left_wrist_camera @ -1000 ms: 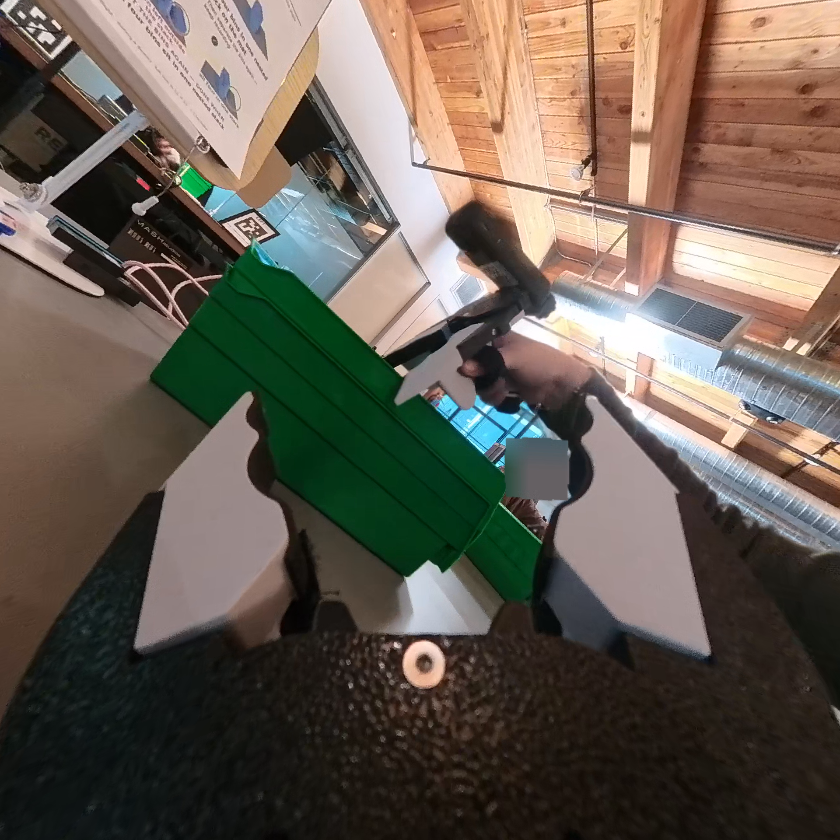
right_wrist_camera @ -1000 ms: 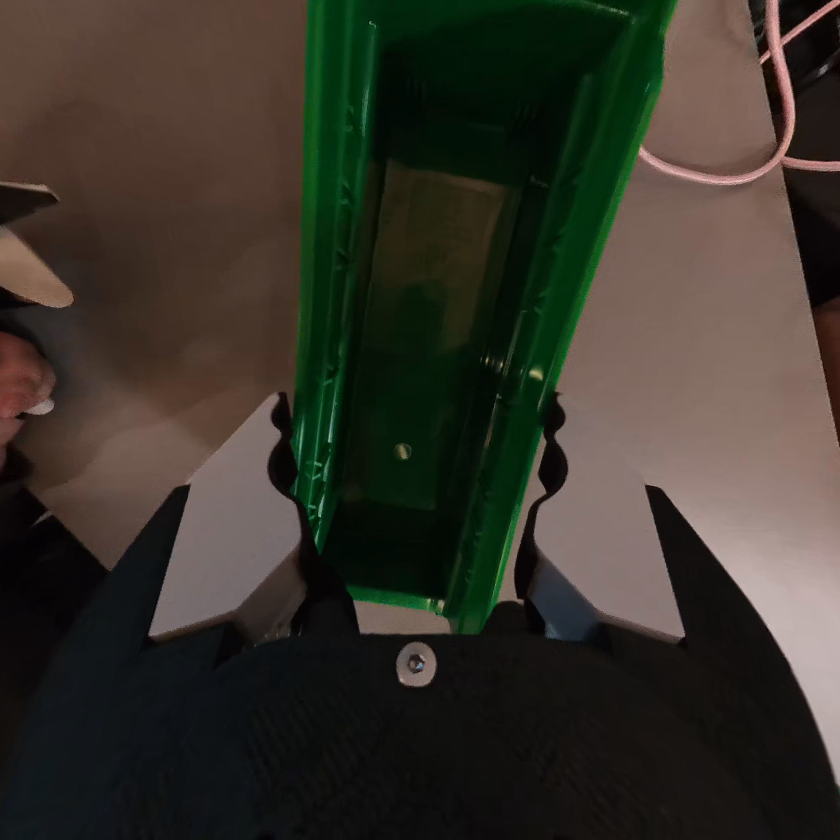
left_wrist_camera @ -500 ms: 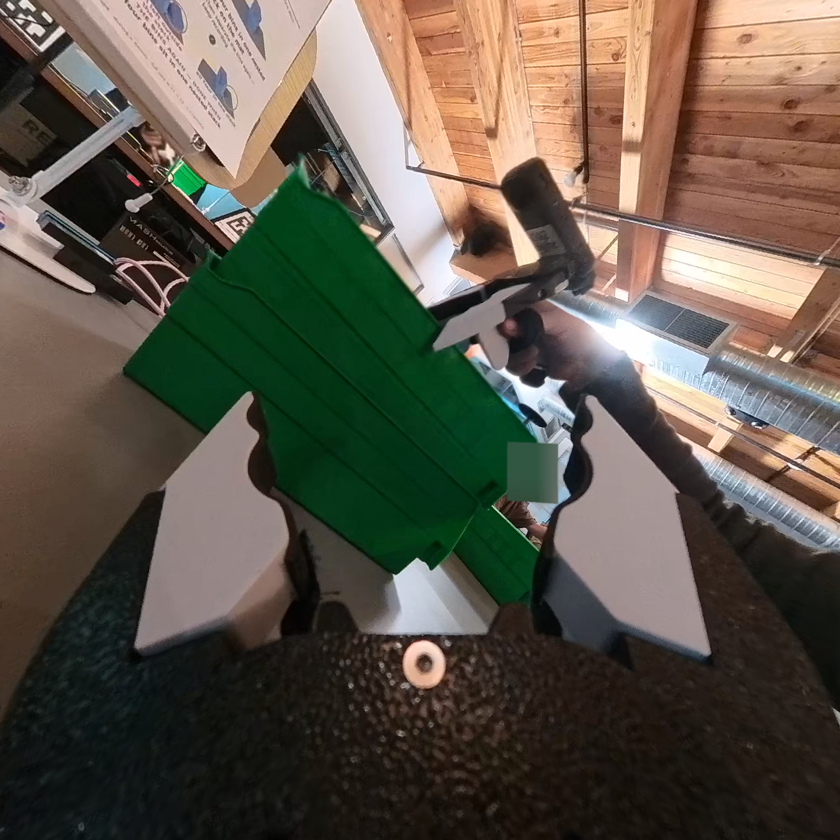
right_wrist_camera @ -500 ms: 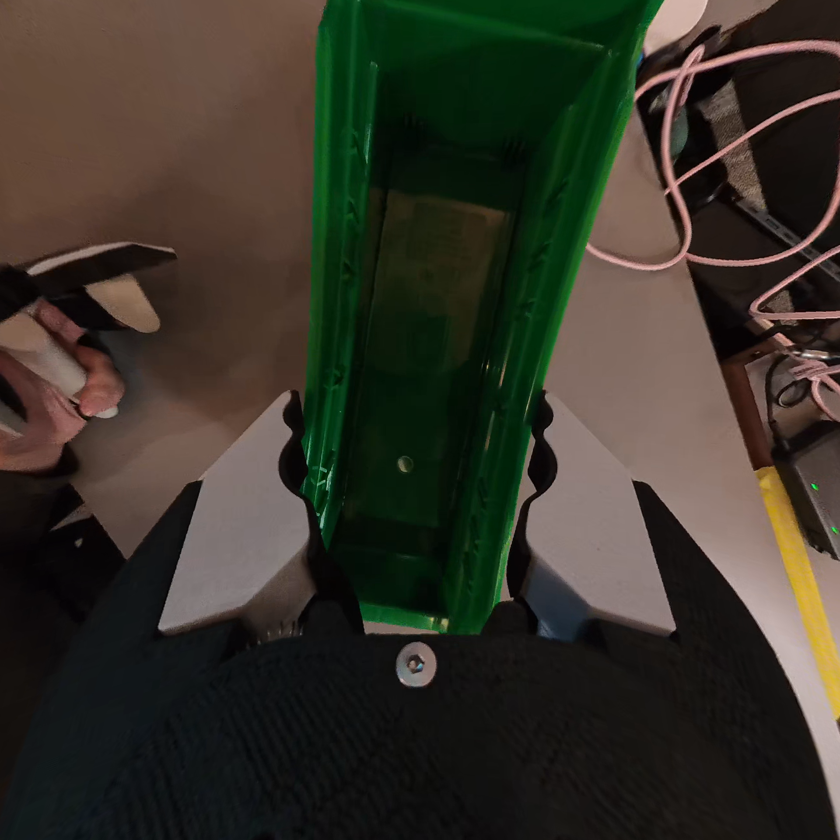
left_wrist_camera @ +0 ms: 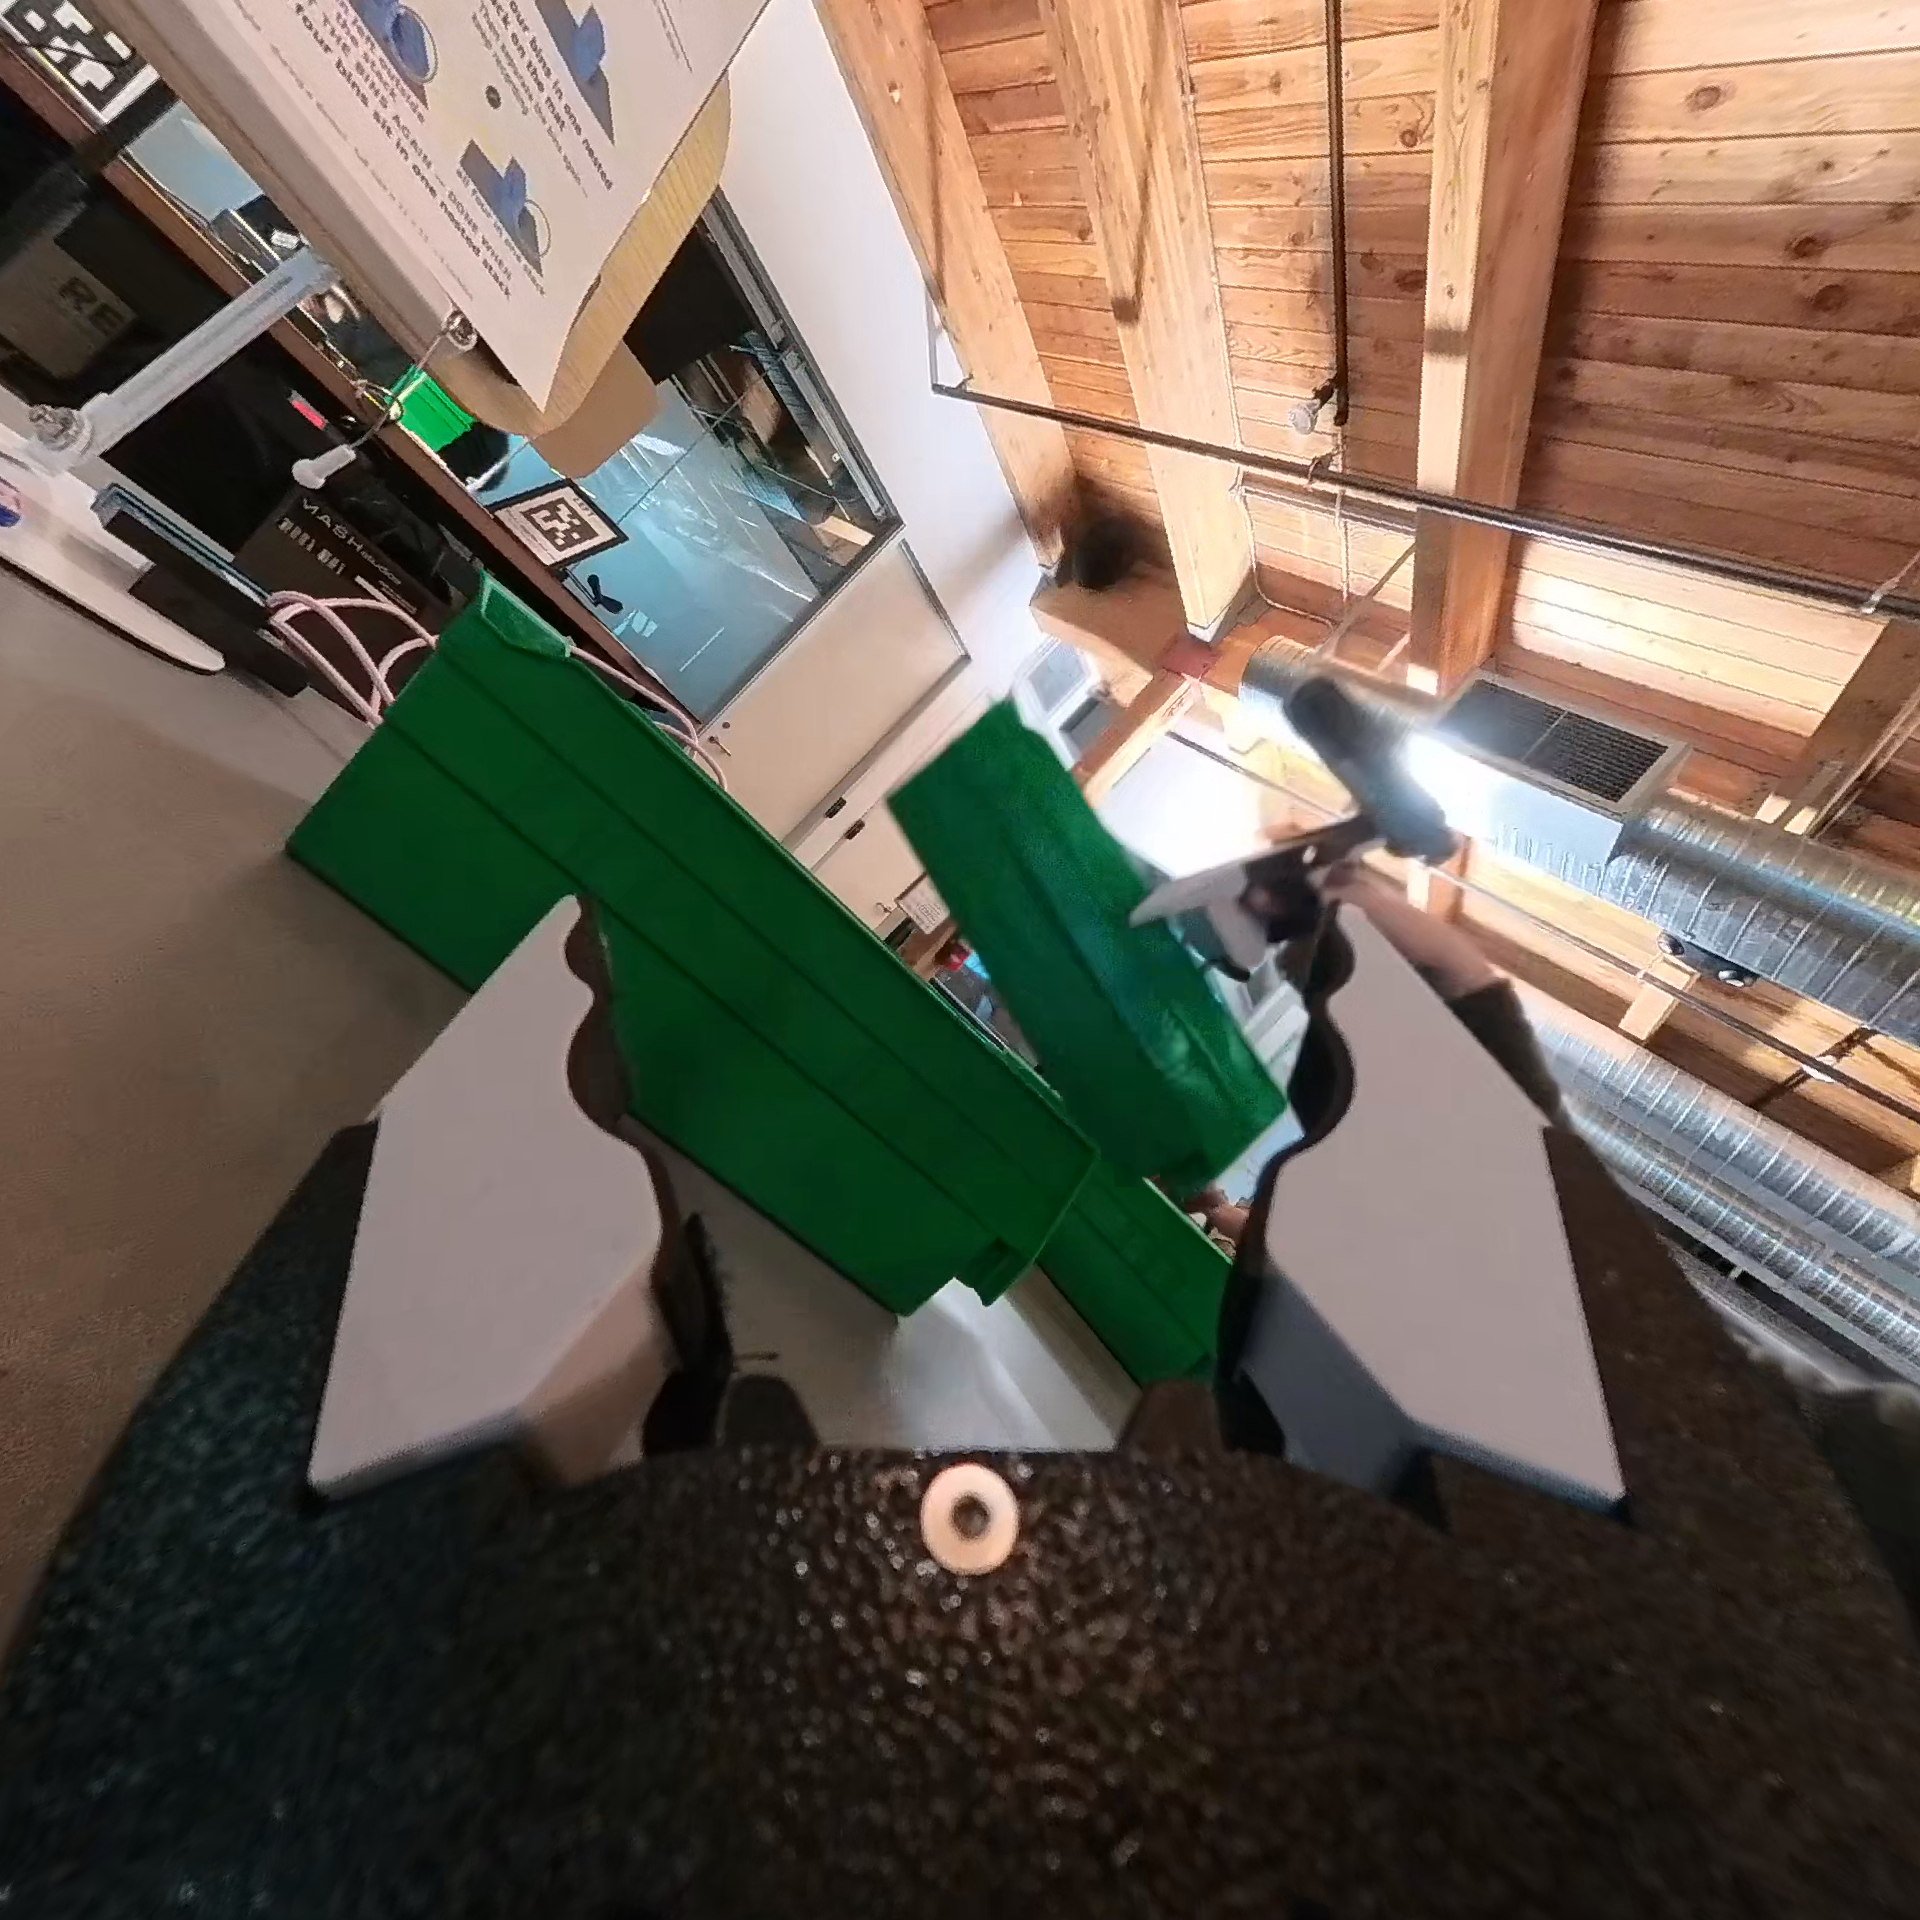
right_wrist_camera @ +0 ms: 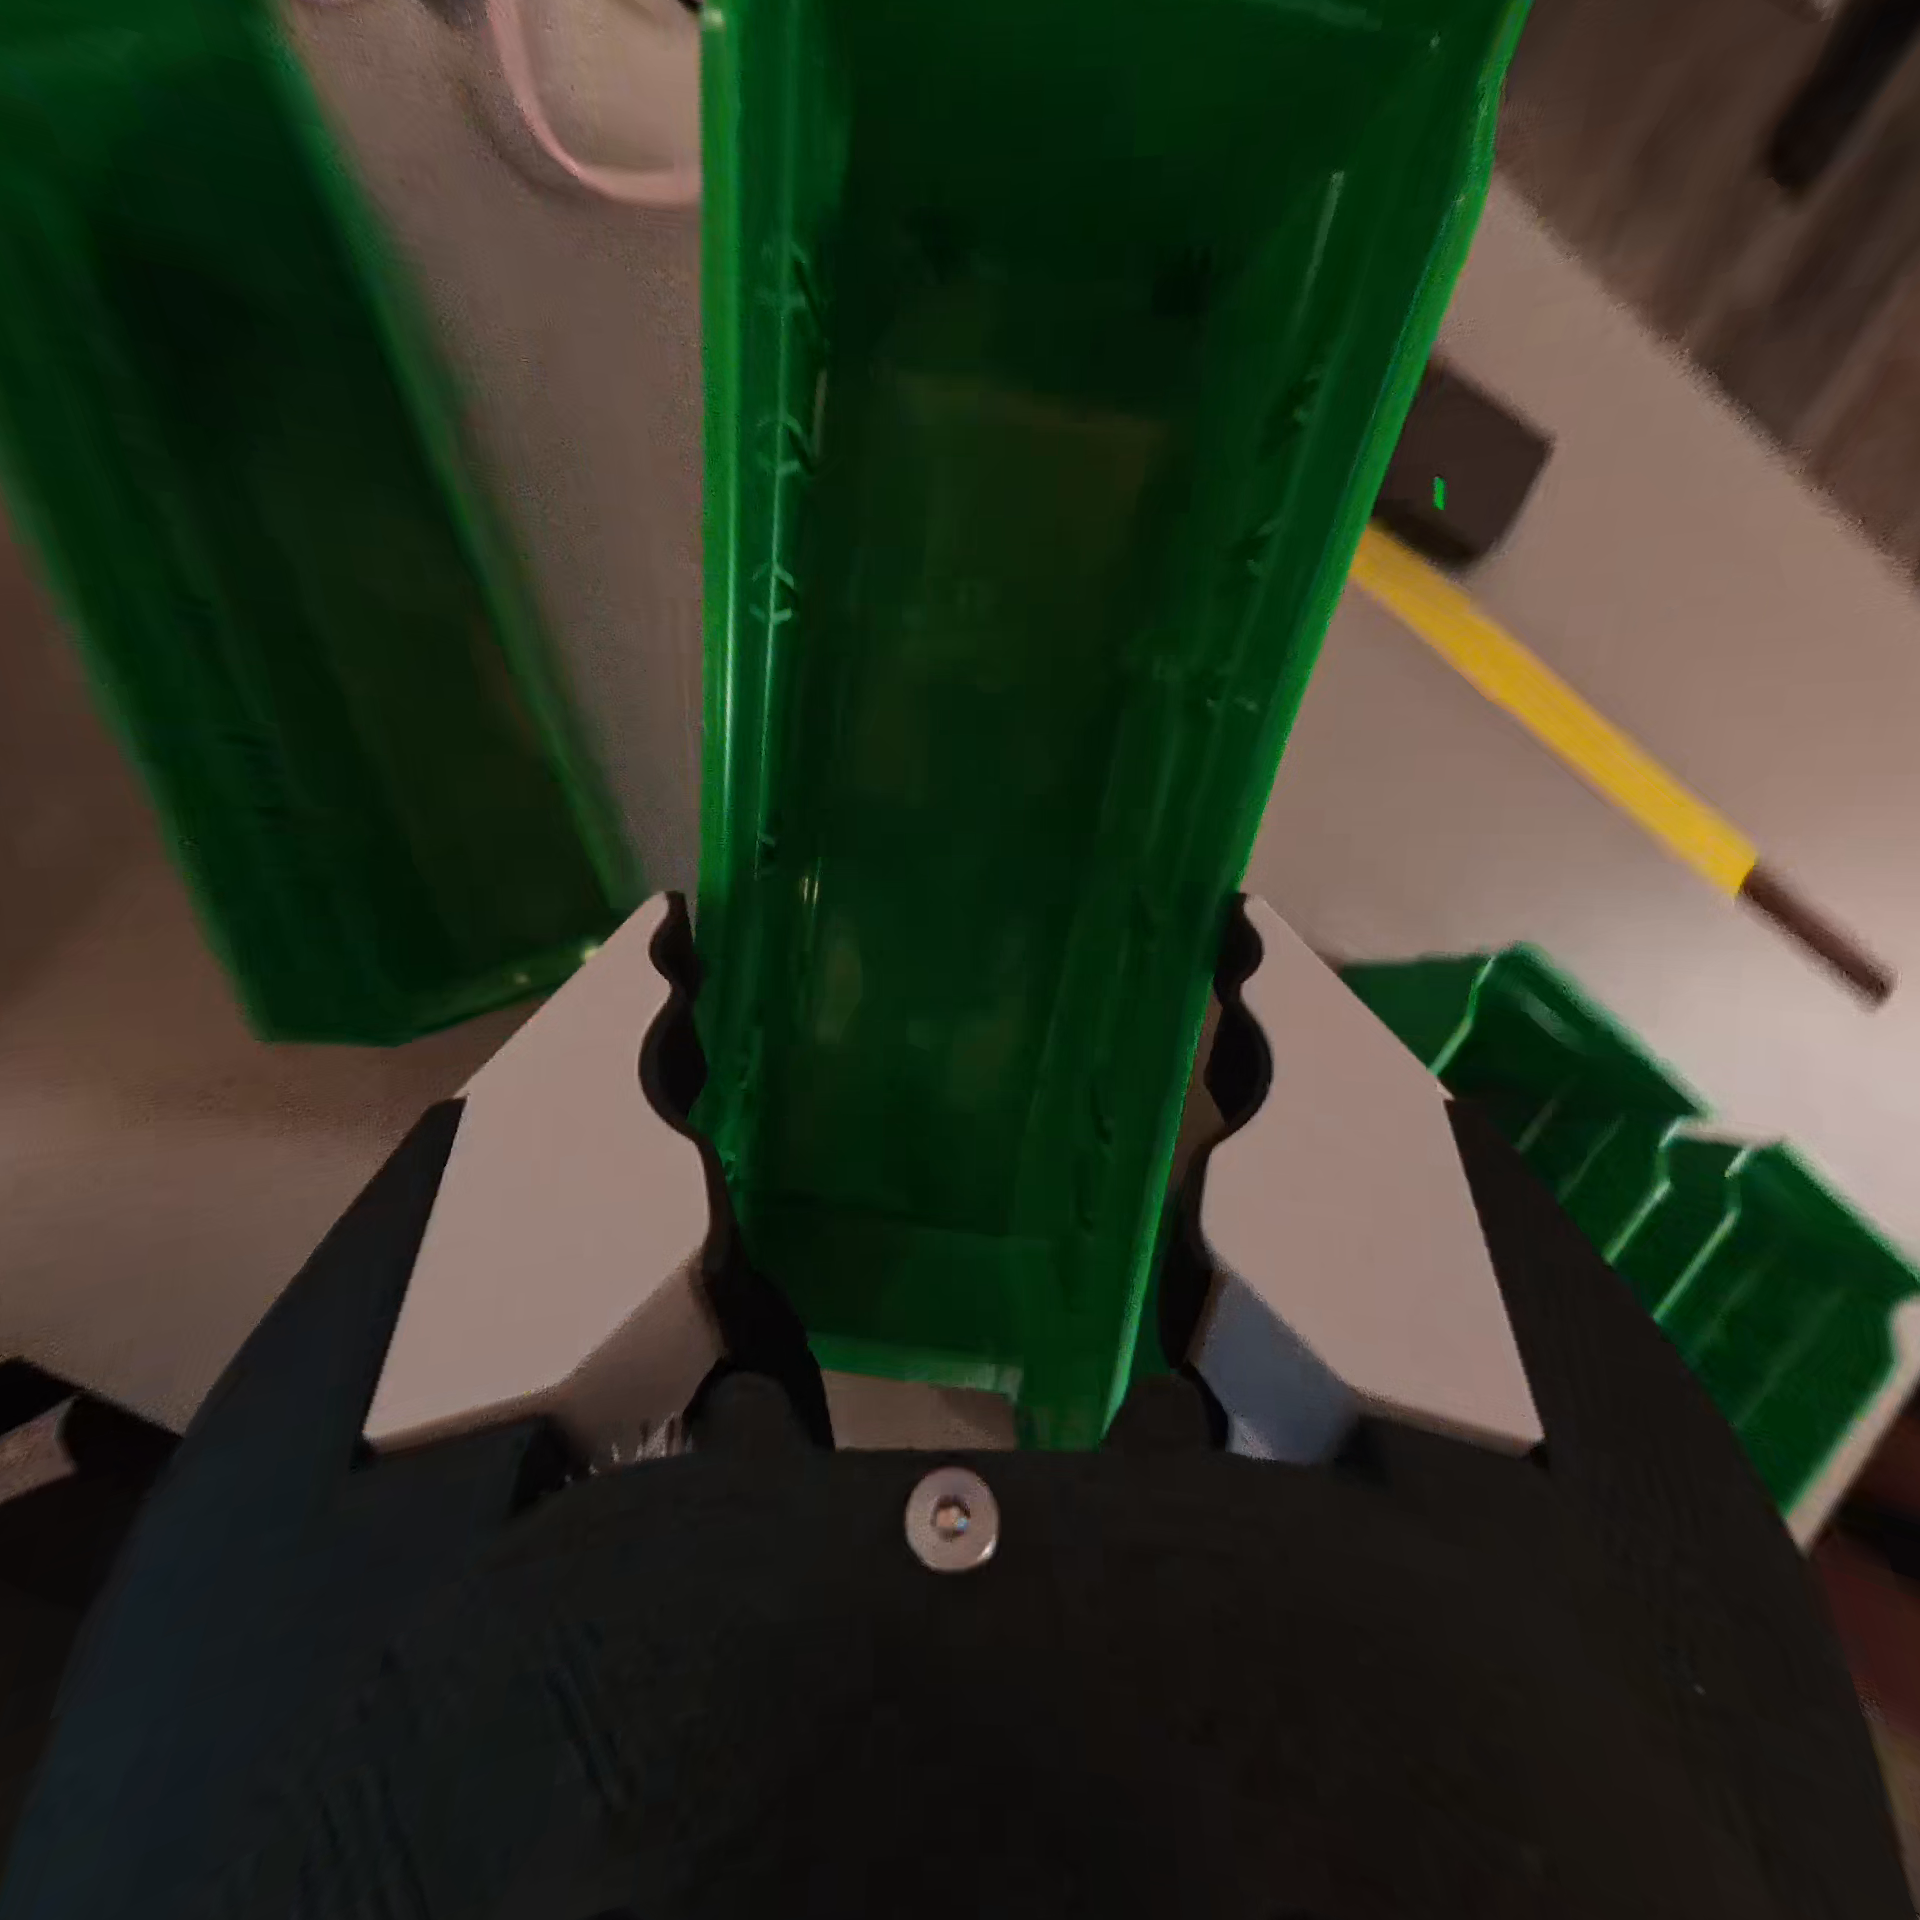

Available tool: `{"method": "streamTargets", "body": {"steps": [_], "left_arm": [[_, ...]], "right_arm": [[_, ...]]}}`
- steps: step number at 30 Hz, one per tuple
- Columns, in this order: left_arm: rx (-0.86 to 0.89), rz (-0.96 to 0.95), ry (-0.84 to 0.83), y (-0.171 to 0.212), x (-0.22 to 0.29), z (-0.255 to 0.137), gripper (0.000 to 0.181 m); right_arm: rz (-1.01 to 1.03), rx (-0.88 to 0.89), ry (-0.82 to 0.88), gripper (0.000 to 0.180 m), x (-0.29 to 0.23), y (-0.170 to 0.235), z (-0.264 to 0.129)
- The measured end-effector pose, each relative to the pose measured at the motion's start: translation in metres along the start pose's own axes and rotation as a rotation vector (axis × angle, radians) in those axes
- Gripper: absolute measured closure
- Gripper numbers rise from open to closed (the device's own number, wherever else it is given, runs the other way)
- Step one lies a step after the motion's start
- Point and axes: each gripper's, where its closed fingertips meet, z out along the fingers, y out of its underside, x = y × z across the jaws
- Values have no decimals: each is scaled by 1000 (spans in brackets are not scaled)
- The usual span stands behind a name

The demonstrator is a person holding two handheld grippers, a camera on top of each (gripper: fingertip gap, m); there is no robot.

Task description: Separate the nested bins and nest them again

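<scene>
A stack of nested green bins (left_wrist_camera: pixel 665 883) lies on the grey table (left_wrist_camera: pixel 135 987). My left gripper (left_wrist_camera: pixel 956 925) is open and empty, low over the table, with the stack's side wall showing between its fingers. My right gripper (right_wrist_camera: pixel 956 914) is shut across the side walls of one green bin (right_wrist_camera: pixel 987 623), at its near end, and holds it in the air. In the left wrist view this bin (left_wrist_camera: pixel 1081 987) hangs clear of the stack, to its right, with the right gripper (left_wrist_camera: pixel 1247 894) above it. The stack is a blur at the left of the right wrist view (right_wrist_camera: pixel 260 520).
More green bins (right_wrist_camera: pixel 1714 1226) lie near the table edge at lower right. A pink cable (right_wrist_camera: pixel 582 156), a black box with a green light (right_wrist_camera: pixel 1455 468) and a yellow strip (right_wrist_camera: pixel 1538 717) are behind. A cardboard board with a white sheet (left_wrist_camera: pixel 468 156) hangs over the back.
My right gripper has lifted the top bin out of the stack and carried it up and to the right. My left gripper has stayed open in about the same place.
</scene>
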Motion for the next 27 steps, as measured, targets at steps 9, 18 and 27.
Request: {"method": "streamTargets", "body": {"steps": [9,18,27], "left_arm": [[-12,11,-15,2,-1,1,55],[-15,17,-17,3,-1,1,54],[-9,15,-18,2,-1,0,55]], "right_arm": [[421,-55,94,75,42,107,68],[356,79,318,47,47,115,50],[-110,268,208,78,-43,130,-15]]}}
